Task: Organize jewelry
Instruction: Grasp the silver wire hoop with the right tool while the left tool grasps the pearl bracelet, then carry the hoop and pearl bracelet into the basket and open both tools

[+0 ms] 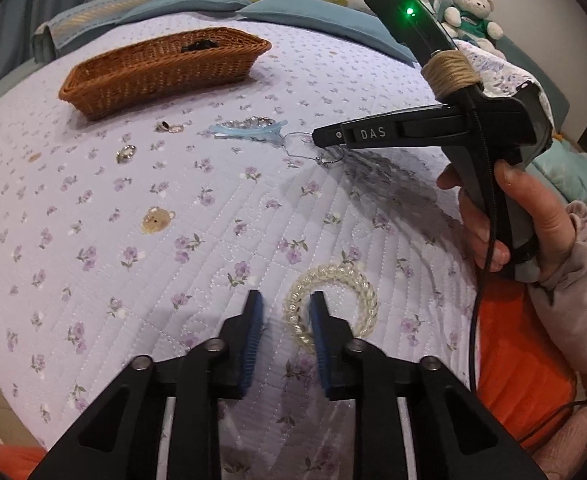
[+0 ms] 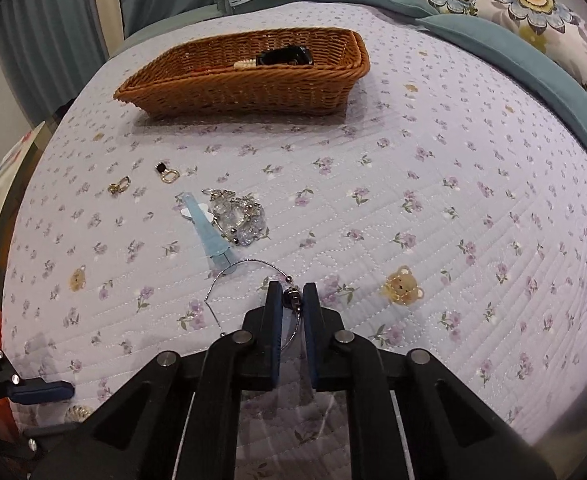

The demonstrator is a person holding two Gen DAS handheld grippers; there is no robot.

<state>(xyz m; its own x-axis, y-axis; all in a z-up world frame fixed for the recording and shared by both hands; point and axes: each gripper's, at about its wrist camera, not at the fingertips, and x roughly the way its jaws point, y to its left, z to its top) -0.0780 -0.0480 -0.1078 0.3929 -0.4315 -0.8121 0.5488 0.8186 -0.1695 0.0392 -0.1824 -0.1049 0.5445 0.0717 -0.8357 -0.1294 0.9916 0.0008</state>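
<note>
Wire hoop [image 2: 249,280]: a thin silver ring lying on the quilt, its clasp bead caught between the right gripper [image 2: 292,300] pads near their tips; the rest of the loop curves out to the left of and beyond those fingers.
Right gripper: narrow, clamped on the hoop's bead (seen from the left wrist camera [image 1: 325,138], its tip meets the wire just past the blue clip).
Coil band [image 1: 331,304]: a clear spiral ring flat on the quilt at the left gripper [image 1: 285,312]; the right-hand pad stands inside the ring's hole, the left-hand pad outside its left edge, so one side of the coil sits between them.
Left gripper: narrow; the coil's left side is between the pads, but whether they press it I cannot tell.
Clip [image 2: 209,232]: pale blue, just beyond the hoop, ahead and left of the right gripper.
Crystal bracelet [image 2: 239,216]: touching the clip's right side.
Small pieces: a black-and-gold earring [image 2: 166,174] and a gold one [image 2: 119,186], further ahead and left.
Basket [image 2: 229,92]: wicker, well ahead of both grippers, with a dark item and a pale beaded piece inside.
Quilt [image 2: 433,208]: lilac, flower-printed, under everything.
Hand [image 1: 505,216]: wrapped round the right gripper's handle, pink sleeve at the wrist.
</note>
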